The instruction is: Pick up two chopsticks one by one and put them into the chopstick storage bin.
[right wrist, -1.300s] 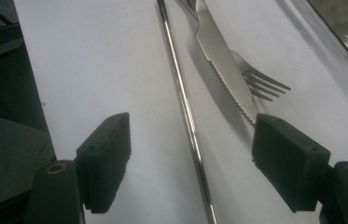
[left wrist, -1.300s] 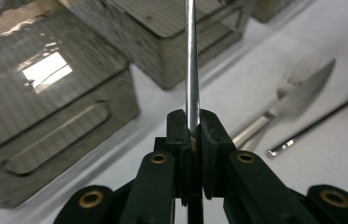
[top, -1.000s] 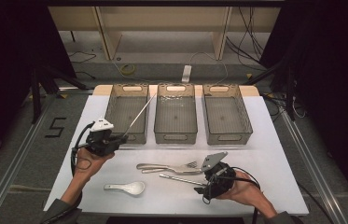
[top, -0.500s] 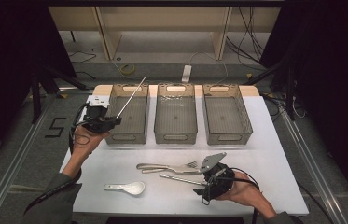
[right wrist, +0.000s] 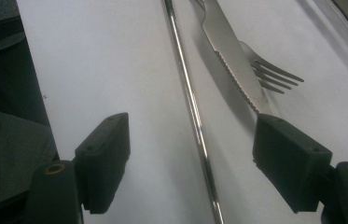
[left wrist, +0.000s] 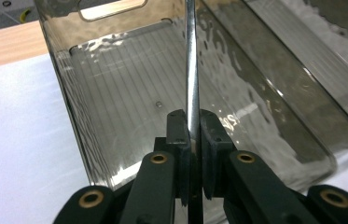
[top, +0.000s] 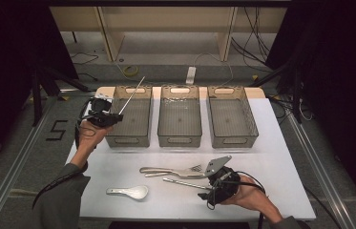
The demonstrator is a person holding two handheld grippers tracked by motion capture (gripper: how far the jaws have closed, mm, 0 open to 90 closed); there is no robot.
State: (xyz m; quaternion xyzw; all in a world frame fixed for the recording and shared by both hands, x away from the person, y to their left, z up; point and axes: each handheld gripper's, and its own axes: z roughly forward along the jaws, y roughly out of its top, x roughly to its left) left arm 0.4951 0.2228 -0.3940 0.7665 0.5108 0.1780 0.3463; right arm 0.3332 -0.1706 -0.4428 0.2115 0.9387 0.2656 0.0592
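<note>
My left gripper [top: 116,116] is shut on a thin metal rod [top: 131,94] that slants up and back over the left grey bin [top: 118,140]. In the left gripper view the jaws [left wrist: 190,125] clamp the rod [left wrist: 191,65] above that bin's ribbed floor [left wrist: 115,98]. My right gripper [top: 206,188] rests low near the table's front right, open. In the right gripper view its jaws [right wrist: 195,136] stand wide on either side of a second metal rod [right wrist: 191,102] lying on the white table, without touching it.
A knife [right wrist: 230,51] and a fork [right wrist: 274,74] lie just beyond the second rod [top: 185,182]. A white spoon [top: 130,192] lies front left. The middle bin [top: 180,139] and right bin [top: 232,140] stand in a row with the left one.
My left gripper has carried its rod from the front left of the table back to the left bin's near-left corner. The right gripper has stayed put.
</note>
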